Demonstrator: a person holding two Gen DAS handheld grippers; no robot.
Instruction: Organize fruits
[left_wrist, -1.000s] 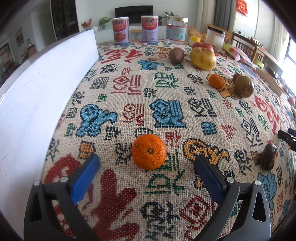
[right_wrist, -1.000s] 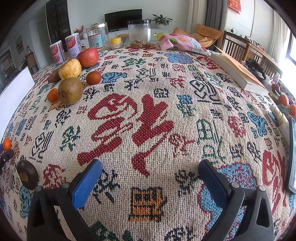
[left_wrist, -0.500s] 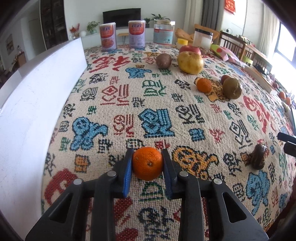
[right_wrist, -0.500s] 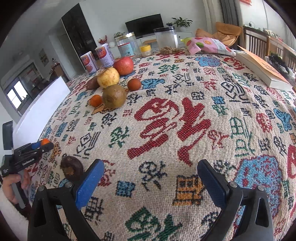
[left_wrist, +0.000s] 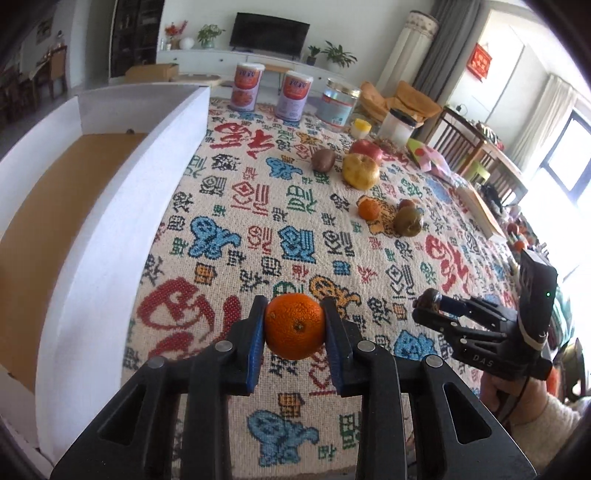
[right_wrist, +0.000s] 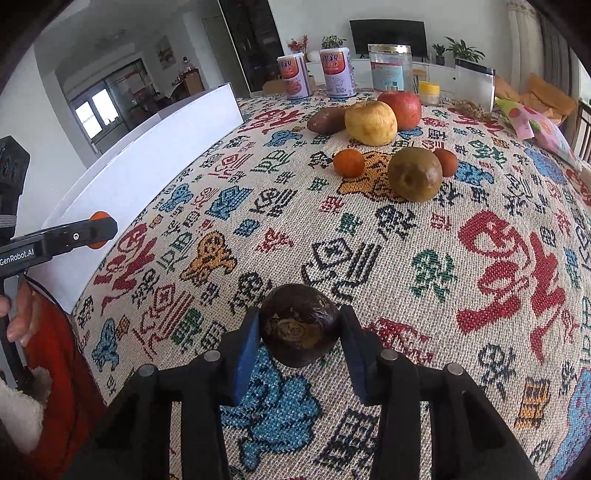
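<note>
My left gripper (left_wrist: 294, 328) is shut on an orange (left_wrist: 294, 326) and holds it above the patterned cloth, beside a white box (left_wrist: 122, 206) with a brown floor on the left. My right gripper (right_wrist: 298, 332) is shut on a dark brown round fruit (right_wrist: 298, 330) just above the cloth; it also shows in the left wrist view (left_wrist: 428, 300). Further back lie a yellow apple (right_wrist: 370, 122), a red apple (right_wrist: 400, 104), a kiwi (right_wrist: 327, 120), a small orange (right_wrist: 348, 162), a green-brown fruit (right_wrist: 414, 178) and a small red-brown fruit (right_wrist: 446, 161).
Two cans (left_wrist: 248, 86) (left_wrist: 296, 95), a glass jar (left_wrist: 339, 103), a small yellow-lidded pot (left_wrist: 361, 127) and a clear canister (left_wrist: 399, 125) stand at the table's far edge. A snack bag (right_wrist: 535, 125) and a book (left_wrist: 480, 214) lie at the right.
My left gripper has lifted the orange off the cloth and risen, so the box's inside shows. My right gripper moved left and shut on the dark fruit.
</note>
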